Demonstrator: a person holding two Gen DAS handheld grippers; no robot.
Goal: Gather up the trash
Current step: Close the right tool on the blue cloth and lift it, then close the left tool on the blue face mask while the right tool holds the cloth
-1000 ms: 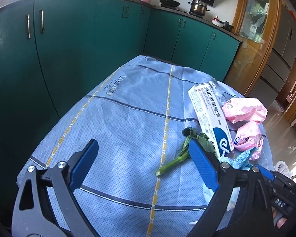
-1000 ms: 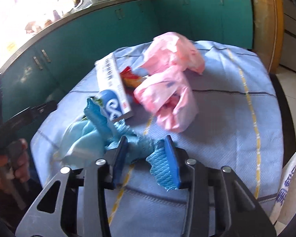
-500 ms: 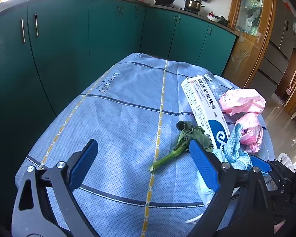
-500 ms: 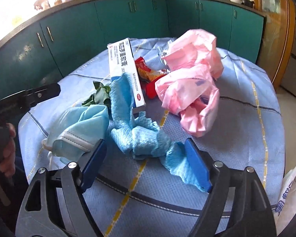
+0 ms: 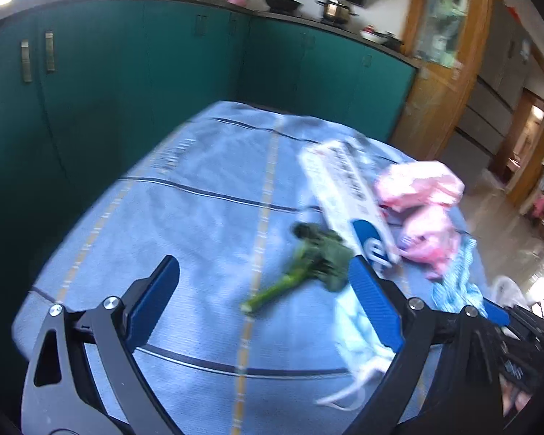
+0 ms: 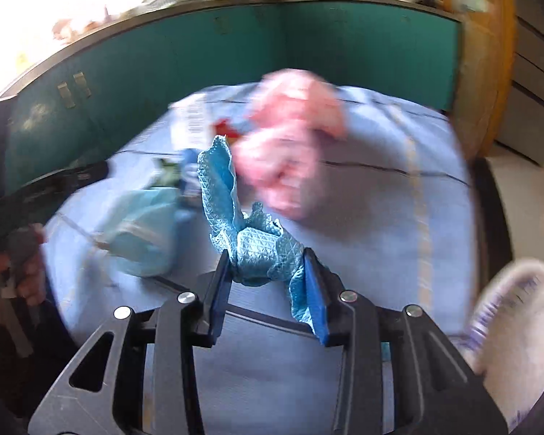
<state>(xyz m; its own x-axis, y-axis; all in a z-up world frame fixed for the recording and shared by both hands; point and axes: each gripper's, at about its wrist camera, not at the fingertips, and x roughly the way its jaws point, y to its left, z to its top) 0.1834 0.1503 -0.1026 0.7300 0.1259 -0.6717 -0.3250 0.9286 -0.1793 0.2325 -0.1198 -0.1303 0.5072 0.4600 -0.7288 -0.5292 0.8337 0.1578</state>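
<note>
**Blue cloth pinched, bag next**

Right gripper (image 6: 266, 272) closed on crumpled blue cloth (image 6: 232, 217), lifted above table (image 6: 399, 217). Left gripper (image 5: 264, 290) wide open, empty. Best carried clear of face mask (image 6: 145, 232) and pink bags (image 6: 290, 137) toward white bag (image 6: 518, 311).

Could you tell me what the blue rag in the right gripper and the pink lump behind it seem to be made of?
Blue rag: apparently non-woven or woven cleaning cloth, matte, with embossed triangle texture and limp folds. Pink lump: probably thin plastic bag film, crinkled and slightly glossy, though blurred.
</note>
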